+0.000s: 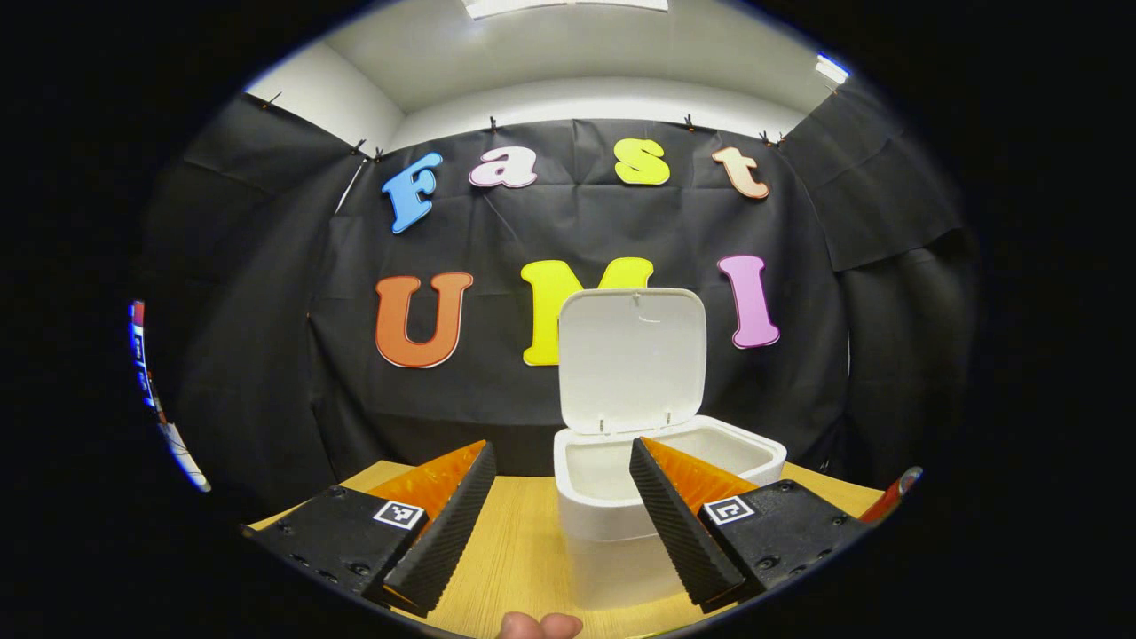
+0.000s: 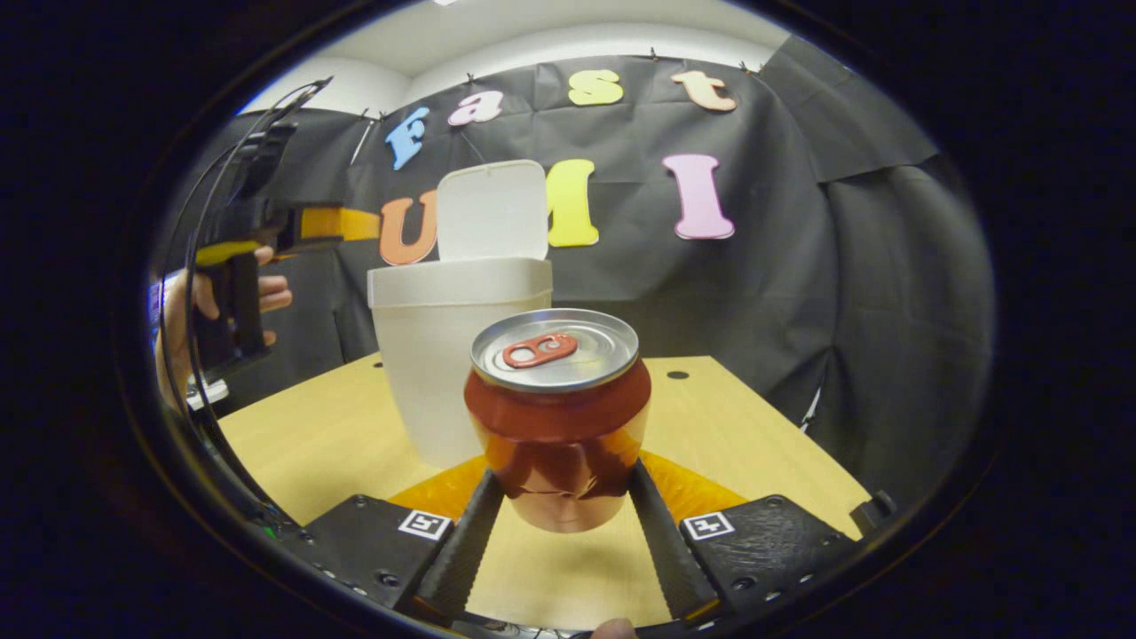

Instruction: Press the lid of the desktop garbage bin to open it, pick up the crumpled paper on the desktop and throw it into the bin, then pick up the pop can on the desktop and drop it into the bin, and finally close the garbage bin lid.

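Gripping the pop can (image 2: 557, 417) upright between both fingers, right gripper (image 2: 559, 541) holds it clear of the desktop (image 2: 337, 444), seemingly for the drop | garbage bin (image 2: 457, 355) just behind, lid (image 2: 493, 210) raised | left gripper (image 1: 561, 519) spread, empty, facing the bin | crumpled paper presumably binned; bin's floor hidden.

1. Pop can (image 2: 557, 417) — glossy metal, with a brushed, duller top.
2. Garbage bin (image 1: 661, 470) and its lid (image 1: 632, 359) — smooth matt plastic.
3. Table (image 2: 328, 444): pale wood grain, low sheen.
4. Booth wall (image 1: 266, 355): creased matt cloth.
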Available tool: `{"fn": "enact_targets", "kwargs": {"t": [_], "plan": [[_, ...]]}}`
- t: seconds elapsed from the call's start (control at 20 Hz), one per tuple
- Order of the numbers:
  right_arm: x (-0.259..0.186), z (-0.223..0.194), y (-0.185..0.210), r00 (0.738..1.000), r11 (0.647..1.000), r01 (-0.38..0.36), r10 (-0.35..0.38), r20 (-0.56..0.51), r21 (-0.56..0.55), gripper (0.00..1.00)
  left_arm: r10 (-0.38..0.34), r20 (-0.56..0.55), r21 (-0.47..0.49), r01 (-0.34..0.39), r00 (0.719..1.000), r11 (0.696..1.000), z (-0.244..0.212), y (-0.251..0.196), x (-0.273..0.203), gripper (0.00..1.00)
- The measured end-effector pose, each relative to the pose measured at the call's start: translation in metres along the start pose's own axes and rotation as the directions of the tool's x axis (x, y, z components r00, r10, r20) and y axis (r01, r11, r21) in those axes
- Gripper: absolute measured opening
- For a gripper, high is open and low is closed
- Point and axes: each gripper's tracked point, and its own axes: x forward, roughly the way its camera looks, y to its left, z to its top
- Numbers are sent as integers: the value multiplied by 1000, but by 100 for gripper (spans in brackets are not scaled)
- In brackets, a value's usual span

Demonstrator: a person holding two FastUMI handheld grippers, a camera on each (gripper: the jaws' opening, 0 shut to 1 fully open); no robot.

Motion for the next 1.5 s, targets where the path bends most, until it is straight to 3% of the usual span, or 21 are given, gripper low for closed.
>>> {"fn": "enact_targets", "kwargs": {"t": [0.4,0.8,1.2,1.5], "plan": [[6,82,32,993,994,-96,99,62,-47,82,9,-18,-4,-9,1000,1000,-38,23,-41,98],[43,148,78,976,975,-209,213,47,-74,79,1,-54,0,-1,999,1000,-73,25,-62,98],[107,202,119,970,967,-234,239,42,-106,79,16,-30,-7,-16,999,1000,-77,37,-71,98],[171,197,135,980,976,-195,190,-58,-97,80,29,-18,18,-28,999,999,-80,37,-69,99]]}}
